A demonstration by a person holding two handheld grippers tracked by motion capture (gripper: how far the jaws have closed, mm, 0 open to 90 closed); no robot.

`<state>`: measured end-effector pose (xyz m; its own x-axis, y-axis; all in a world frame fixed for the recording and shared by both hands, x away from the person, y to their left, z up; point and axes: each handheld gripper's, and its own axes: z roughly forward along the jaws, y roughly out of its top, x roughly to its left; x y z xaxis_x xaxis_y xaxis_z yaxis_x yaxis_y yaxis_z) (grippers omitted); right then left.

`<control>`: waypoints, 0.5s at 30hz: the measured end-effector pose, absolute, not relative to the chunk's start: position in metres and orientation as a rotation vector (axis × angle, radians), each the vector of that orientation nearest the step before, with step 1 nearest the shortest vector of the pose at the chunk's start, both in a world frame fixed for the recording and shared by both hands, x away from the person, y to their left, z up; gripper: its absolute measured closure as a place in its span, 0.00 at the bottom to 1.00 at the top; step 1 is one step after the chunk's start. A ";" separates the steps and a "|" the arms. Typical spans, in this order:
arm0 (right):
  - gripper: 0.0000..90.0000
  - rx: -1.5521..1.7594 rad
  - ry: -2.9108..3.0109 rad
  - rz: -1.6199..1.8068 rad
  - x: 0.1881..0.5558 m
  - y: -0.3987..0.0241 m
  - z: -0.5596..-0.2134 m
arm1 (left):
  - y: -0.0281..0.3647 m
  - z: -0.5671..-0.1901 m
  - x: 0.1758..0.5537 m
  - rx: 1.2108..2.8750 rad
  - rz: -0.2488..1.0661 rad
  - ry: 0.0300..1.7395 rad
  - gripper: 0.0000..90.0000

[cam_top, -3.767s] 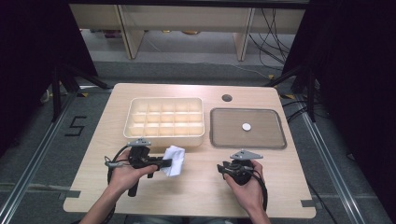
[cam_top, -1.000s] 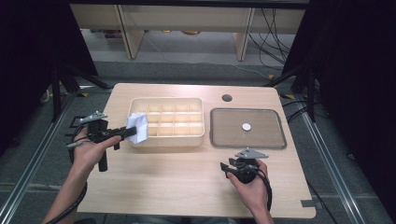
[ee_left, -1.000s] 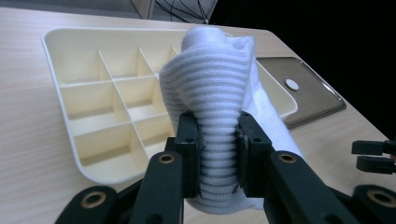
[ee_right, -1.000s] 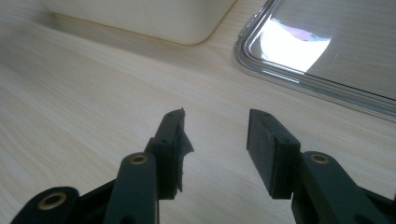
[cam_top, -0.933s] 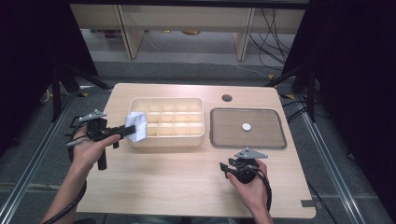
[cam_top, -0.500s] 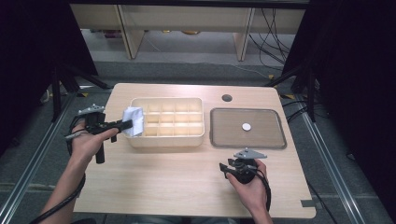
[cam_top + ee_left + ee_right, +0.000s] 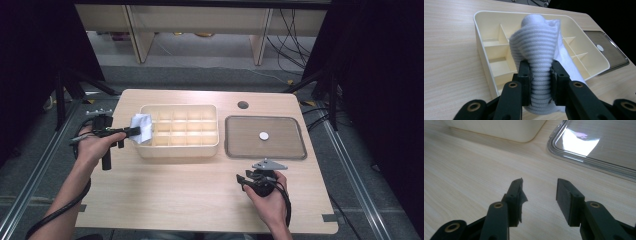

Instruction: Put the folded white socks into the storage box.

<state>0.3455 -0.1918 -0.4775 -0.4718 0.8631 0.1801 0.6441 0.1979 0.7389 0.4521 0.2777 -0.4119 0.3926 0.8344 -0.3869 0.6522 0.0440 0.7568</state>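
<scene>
A rolled white ribbed sock (image 7: 537, 50) is squeezed between the two black jaws of my left gripper (image 7: 540, 85). In the high view the left gripper (image 7: 131, 131) holds the sock (image 7: 142, 127) over the left end of the cream divided box (image 7: 210, 144). The box (image 7: 480, 35) has several small compartments, and the ones I can see hold nothing. My right gripper (image 7: 539, 195) stands open just above the bare wood, with nothing between its jaws. In the high view the right gripper (image 7: 244, 180) rests near the table's front edge.
A grey lid-like tray (image 7: 295, 150) lies right of the box with a small white disc (image 7: 263, 135) on it. Its shiny rim (image 7: 584, 162) lies just ahead of the right gripper. A round hole (image 7: 243, 105) sits at the table's back.
The left hand has carried the sock from the table's front middle to the left and back, up to the box's left end. The right hand has kept still.
</scene>
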 end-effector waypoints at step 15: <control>0.64 1.406 2.235 1.124 0.346 -0.190 -0.480 | 0.270 -0.426 0.473 1.767 0.217 1.364 0.82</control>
<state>0.3462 -0.1904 -0.4803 -0.4922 0.8541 0.1681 0.6441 0.2275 0.7303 0.4726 0.2704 -0.4257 0.3849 0.8529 -0.3526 0.7016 -0.0222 0.7122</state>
